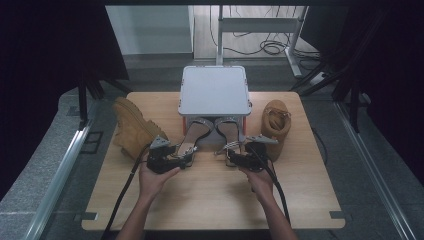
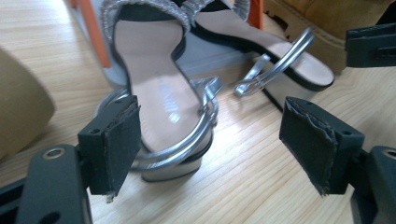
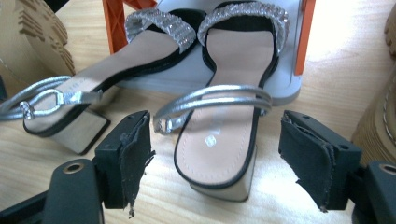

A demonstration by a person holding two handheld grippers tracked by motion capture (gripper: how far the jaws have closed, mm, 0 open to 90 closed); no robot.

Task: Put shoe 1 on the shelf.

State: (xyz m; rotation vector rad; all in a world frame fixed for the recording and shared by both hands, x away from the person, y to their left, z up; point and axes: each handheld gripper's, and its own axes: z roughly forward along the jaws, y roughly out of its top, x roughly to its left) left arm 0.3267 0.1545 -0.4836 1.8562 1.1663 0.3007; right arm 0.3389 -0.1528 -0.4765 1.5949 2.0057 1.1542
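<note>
Resting on a wooden counter [image 1: 210, 195]: two silver-strapped sandals, toes tucked under a grey shelf unit [image 1: 215, 91]. Left sandal [image 2: 163, 102], heel between the spread jaws of the left tool [image 2: 205, 149]. Right sandal [image 3: 224, 135], heel between the spread jaws of the right tool [image 3: 215, 154]. Tan boots at either side.

**Materials and Surface Finish**

Table [image 1: 210, 200]: pale wood, visible grain, smooth satin surface.

Sandals [image 3: 219, 135]: glossy metallic silver heel straps; toe bands set with rough, glittering beads; smooth matt beige insoles edged in black.

Rack lid [image 1: 215, 91], at 12 o'clock from the sandals: smooth matt grey plastic; its legs are glossy orange plastic.

Boots [image 1: 132, 127], at 9 and 3 o'clock: tan, matt, suede-like nap; the sole is ridged.

Gripper pads [image 3: 133, 154]: black matt fabric, frayed at the edges, on matt black plastic.
</note>
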